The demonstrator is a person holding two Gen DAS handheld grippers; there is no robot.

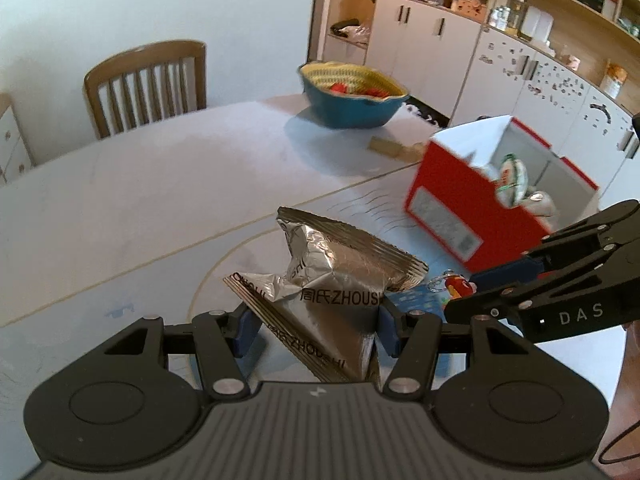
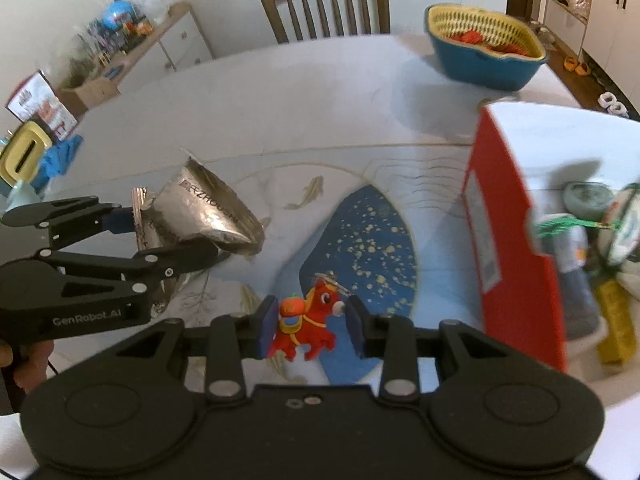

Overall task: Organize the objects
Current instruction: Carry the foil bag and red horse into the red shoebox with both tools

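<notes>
Two crumpled silver foil packets (image 1: 340, 264) printed ZHOUSHI hang above the table, pinched between the blue pads of my left gripper (image 1: 316, 320). The right wrist view shows the same left gripper (image 2: 160, 236) and packets (image 2: 208, 208) at its left side. My right gripper (image 2: 312, 324) is shut on a small red toy horse (image 2: 308, 320) with a key ring, held off the table. In the left wrist view that horse (image 1: 456, 286) sits at the right gripper's (image 1: 464, 290) tips. An open red box (image 2: 508, 240) with white inner walls stands just right of both grippers, with several items inside.
A blue basket (image 2: 480, 60) with a yellow liner and red things sits at the table's far right. A wooden block (image 1: 392, 148) lies between basket and red box (image 1: 452, 200). A wooden chair (image 2: 324, 4) stands behind the pale table (image 1: 160, 200). Cabinets line the right wall.
</notes>
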